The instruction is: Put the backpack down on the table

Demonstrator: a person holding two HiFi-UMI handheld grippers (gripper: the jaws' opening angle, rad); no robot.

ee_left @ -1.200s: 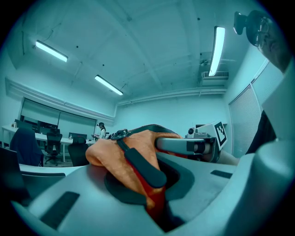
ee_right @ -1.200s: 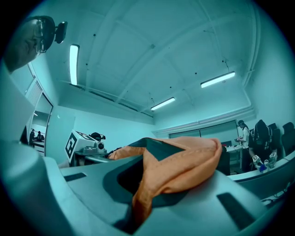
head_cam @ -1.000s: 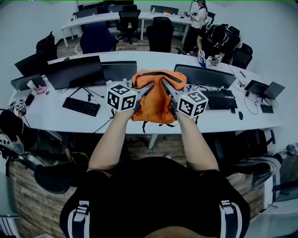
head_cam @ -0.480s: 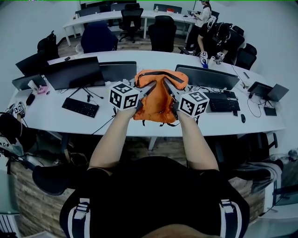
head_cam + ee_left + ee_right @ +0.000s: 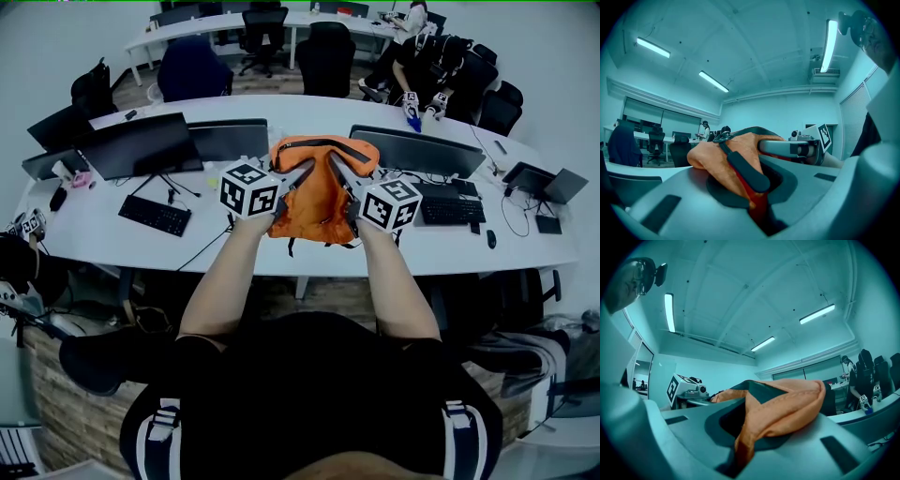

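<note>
An orange backpack (image 5: 314,202) with dark trim hangs between my two grippers above the long white table (image 5: 281,253). My left gripper (image 5: 298,173) is shut on the backpack's upper left edge, where orange fabric (image 5: 726,161) and a dark strap are pinched in its jaws. On the other side my right gripper (image 5: 335,172) is shut on the upper right edge, with a fold of the orange fabric (image 5: 787,411) squeezed between its jaws. Both grippers point level, away from me. Loose straps dangle below the bag near the table's front edge.
Monitors (image 5: 141,145) (image 5: 417,152) stand left and right of the backpack, with a keyboard (image 5: 155,215) on the left and another keyboard (image 5: 450,208) and a mouse (image 5: 487,238) on the right. Laptops (image 5: 539,183) sit at the far right. People work at the back right.
Both grippers have carried the backpack forward, away from me, and slightly lower over the table. Their hold on the bag is the same.
</note>
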